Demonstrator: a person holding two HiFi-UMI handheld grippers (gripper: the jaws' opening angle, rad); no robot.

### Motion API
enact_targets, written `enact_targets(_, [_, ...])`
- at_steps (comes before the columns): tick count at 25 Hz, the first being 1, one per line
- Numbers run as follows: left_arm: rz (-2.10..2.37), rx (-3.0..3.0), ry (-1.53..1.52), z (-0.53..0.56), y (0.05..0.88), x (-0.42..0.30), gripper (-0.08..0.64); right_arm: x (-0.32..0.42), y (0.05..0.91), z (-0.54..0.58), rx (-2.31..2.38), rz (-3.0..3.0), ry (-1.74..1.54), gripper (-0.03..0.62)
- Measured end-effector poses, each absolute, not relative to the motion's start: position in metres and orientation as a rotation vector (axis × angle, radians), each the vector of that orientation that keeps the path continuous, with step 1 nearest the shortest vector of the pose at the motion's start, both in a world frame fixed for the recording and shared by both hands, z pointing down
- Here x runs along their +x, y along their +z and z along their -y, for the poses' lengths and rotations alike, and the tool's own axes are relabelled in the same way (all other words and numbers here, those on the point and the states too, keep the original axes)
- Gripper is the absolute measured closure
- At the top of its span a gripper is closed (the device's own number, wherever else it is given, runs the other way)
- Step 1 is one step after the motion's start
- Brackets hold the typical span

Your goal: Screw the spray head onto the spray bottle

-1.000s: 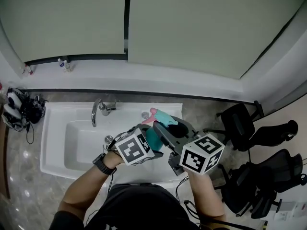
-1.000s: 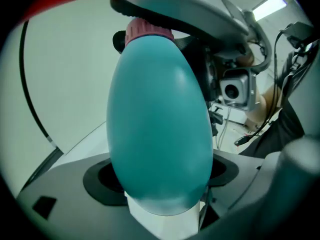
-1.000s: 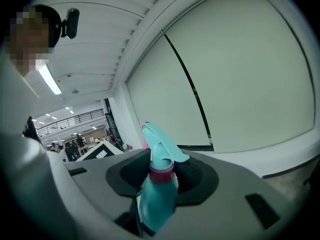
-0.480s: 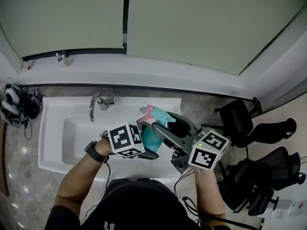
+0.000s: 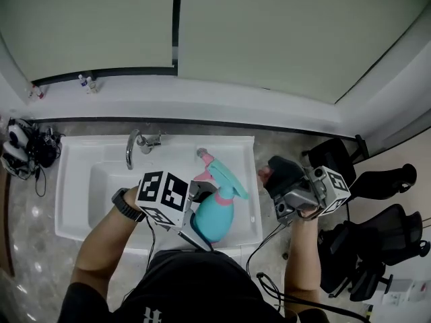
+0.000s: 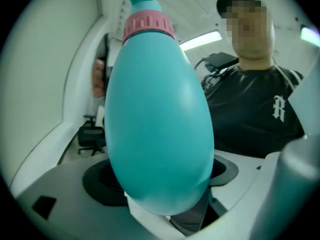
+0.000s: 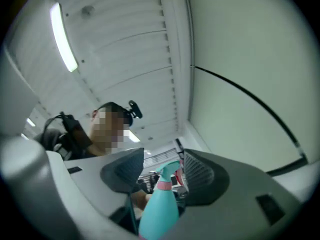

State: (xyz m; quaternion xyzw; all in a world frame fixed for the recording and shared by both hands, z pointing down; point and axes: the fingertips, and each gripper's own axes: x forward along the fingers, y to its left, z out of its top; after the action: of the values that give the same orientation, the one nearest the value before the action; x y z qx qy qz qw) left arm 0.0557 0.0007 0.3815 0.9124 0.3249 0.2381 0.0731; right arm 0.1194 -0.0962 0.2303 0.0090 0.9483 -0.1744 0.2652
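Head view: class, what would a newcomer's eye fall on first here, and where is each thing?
The teal spray bottle, pink-collared spray head on top, stands out, gripped by the left tool over the right end of the white sink. The right tool sits apart to the right above the counter; its jaws have just been opening, with nothing between them.

Spray bottle (image 5: 217, 219): teal body, pink collar.
Spray head (image 5: 227, 179): teal, pink nozzle tip.
Left marker cube (image 5: 163, 194), bottle's 9 o'clock, and right marker cube (image 5: 333, 188), 3 o'clock: black-and-white square patterns.
Sink (image 5: 94, 187): white.
Faucet (image 5: 130, 155), 11 o'clock: chrome.
Countertop (image 5: 283, 155): mottled grey-brown.
Wall (image 5: 269, 32): pale green, black seam.
Chairs (image 5: 380, 247), 4 o'clock: black.
Shirt (image 6: 250, 109): black, white letter.
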Motion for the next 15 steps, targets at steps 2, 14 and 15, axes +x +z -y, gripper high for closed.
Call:
enact_targets(2, [-1.212,2.710,0.650,-0.029,0.365,0.052,0.121,0.113,0.225,0.090,0.254,-2.544,-0.406,0.367])
enact_targets(14, [-1.777,2.476,0.578,-0.101,0.337,0.027,0.121,0.030,0.195,-0.004,1.027,-2.526,0.002,0.236])
enact_targets(15, [-1.779,2.473,0.578,-0.102,0.338,0.026,0.121,0.027,0.198,-0.005,1.023,-2.553,0.019,0.236])
